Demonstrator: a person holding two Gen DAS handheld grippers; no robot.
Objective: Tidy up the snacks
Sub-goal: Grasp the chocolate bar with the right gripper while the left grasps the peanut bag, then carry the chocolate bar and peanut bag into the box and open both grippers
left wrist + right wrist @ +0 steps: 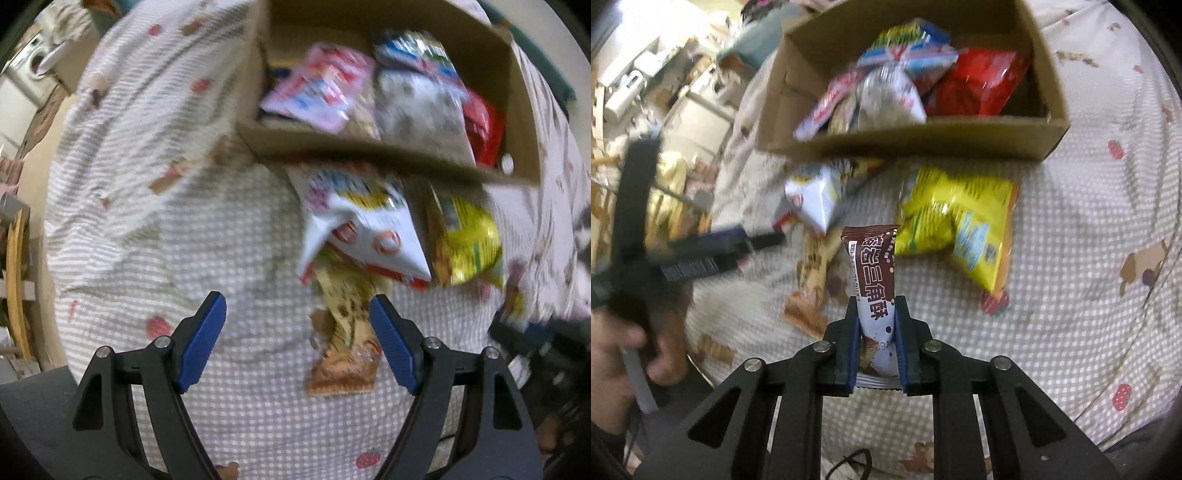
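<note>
A: Nearest first: what are the grippers doing?

B: The right gripper [876, 308] is clamped on a brown-and-white snack bar [873, 280], which stands upright between its blue pads. The left gripper [297, 306] hangs over the checked bedsheet [229, 240] with its fingers spread wide, gripping nothing.

A: And on the sheet?

B: A tan biscuit packet [347, 350] lies nearest, just beside the left gripper's right finger. Beyond it sit a white packet [373, 229] and, to its right, a yellow bag [956, 218].

A: Farthest?

B: The cardboard box [923, 142], holding a red bag [982, 83], a pink packet [317, 88] and a silver-grey bag [421, 107].
</note>
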